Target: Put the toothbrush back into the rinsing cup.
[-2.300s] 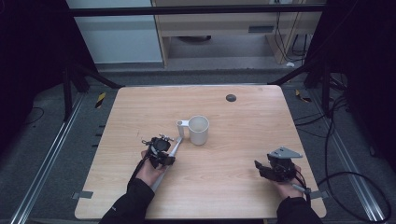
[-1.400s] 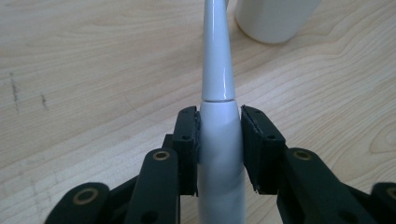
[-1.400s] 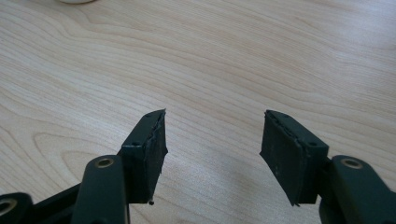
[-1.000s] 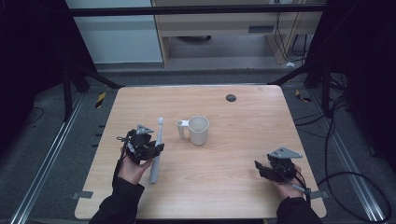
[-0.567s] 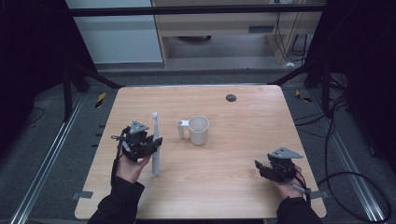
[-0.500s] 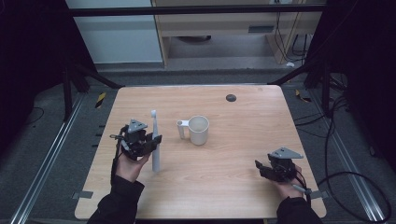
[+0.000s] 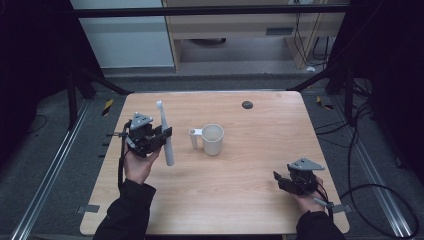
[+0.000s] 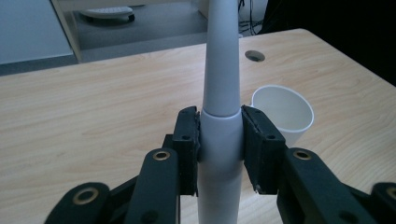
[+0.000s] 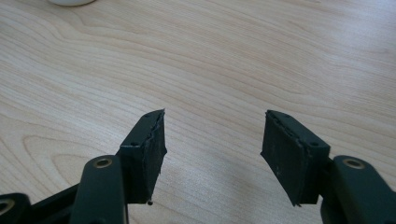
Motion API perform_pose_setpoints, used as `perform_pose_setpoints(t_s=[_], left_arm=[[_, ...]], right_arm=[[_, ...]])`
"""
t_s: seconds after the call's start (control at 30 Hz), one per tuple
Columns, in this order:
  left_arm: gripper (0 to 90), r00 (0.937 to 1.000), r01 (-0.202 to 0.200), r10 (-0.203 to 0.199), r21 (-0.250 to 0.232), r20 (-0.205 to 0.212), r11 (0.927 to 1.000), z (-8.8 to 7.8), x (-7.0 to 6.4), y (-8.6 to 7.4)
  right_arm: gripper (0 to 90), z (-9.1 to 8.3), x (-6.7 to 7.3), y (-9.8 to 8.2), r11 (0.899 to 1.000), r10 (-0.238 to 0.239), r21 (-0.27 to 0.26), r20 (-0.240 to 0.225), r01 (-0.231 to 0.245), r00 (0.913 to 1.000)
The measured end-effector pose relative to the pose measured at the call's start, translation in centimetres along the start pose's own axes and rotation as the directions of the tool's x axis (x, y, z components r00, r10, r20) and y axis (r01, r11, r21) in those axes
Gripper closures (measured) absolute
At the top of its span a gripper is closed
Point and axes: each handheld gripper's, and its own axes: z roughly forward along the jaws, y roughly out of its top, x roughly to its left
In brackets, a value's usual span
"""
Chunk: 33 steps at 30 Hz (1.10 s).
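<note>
A: Left gripper point(image 7: 159, 137) is clamped on the toothbrush point(image 7: 165, 137), jaws pressing the thick handle just below the seam where it narrows. The left gripper view shows the pads point(image 8: 187, 140) flat on both sides, so we have a square grip. The brush stands almost upright, head up, clear of the table point(image 7: 240, 200).

B: And the cup point(image 7: 212, 139)?

A: White, upright, handle pointing toward our left gripper, near it but not touching. It sits mid-table, mouth open to the top.

B: So the likely step is dropping the brush in the cup?

A: That's our read. We'd carry it over the rim, keep it vertical, and lower the handle end inside before opening. We shouldn't clip the cup's handle on the way across; it looks light and could tip.

B: Right gripper point(image 7: 292, 181)?

A: Spread wide, holding nothing, low over bare wood at the near right corner, well apart from the cup. The right gripper view shows just wood grain between the jaws. We could bring it in to steady the cup if it slides.
</note>
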Motion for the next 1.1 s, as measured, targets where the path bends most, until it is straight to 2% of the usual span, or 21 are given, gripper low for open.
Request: perform_pose_setpoints(t_s=[0.43, 0.67, 1.1], left_arm=[[67.2, 0.9997, 0.018, -0.017, -0.073, 0.017, 0.9972, 1.3, 0.0, 2.1], [67.2, 0.9997, 0.014, -0.011, -0.124, 0.024, 0.9922, 1.4, -0.6, 3.9], [67.2, 0.9986, 0.025, -0.016, -0.182, 0.051, 0.9830, 2.4, -1.3, 6.0]], right_arm=[[38.7, 0.0, 0.0, 0.0, 1.000, -0.004, -0.001, 0.006, 0.004, 1.0000], [38.2, 0.0, 0.1, 0.0, 1.000, 0.001, -0.002, 0.000, -0.001, 1.0000], [37.8, 0.1, 0.0, -0.1, 1.000, -0.005, -0.001, 0.003, 0.005, 1.0000]])
